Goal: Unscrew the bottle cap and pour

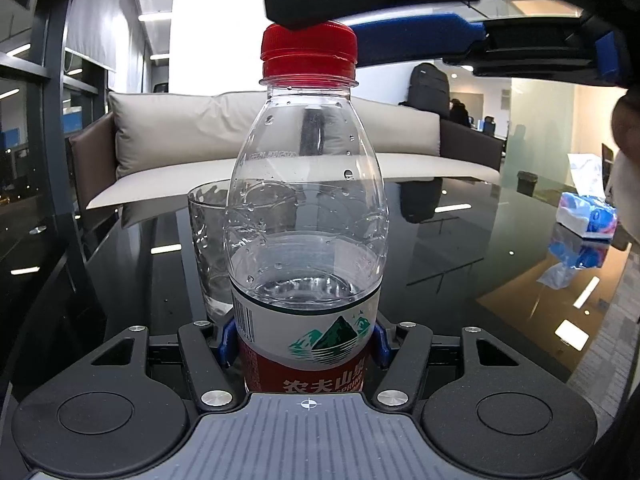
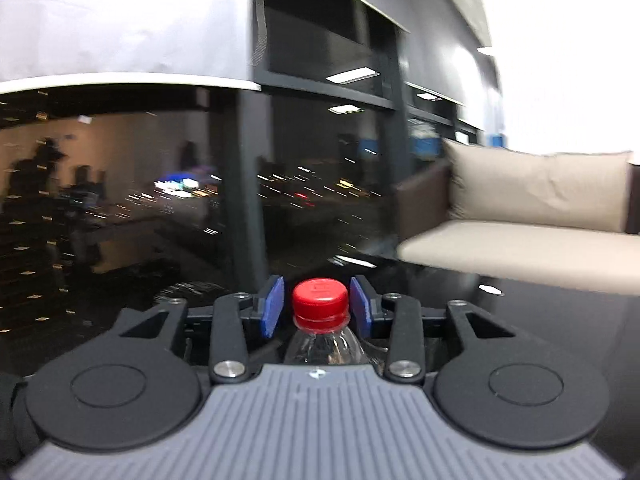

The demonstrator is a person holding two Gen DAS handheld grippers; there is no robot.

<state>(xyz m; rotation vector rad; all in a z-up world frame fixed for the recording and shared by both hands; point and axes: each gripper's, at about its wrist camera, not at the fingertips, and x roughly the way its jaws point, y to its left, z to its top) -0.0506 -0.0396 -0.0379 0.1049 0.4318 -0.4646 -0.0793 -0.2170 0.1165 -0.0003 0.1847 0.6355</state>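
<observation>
A clear plastic water bottle with a red and white label stands upright on the black glossy table, about half full. My left gripper is shut on the bottle's lower body at the label. Its red cap is on the neck. My right gripper is around the red cap from above, its blue pads either side with small gaps, open. It also shows in the left wrist view over the cap. A clear glass stands just behind the bottle to the left.
A blue and white tissue pack lies on the table at the right. A beige sofa stands behind the table. Dark windows line the left side. A hand shows at the right edge.
</observation>
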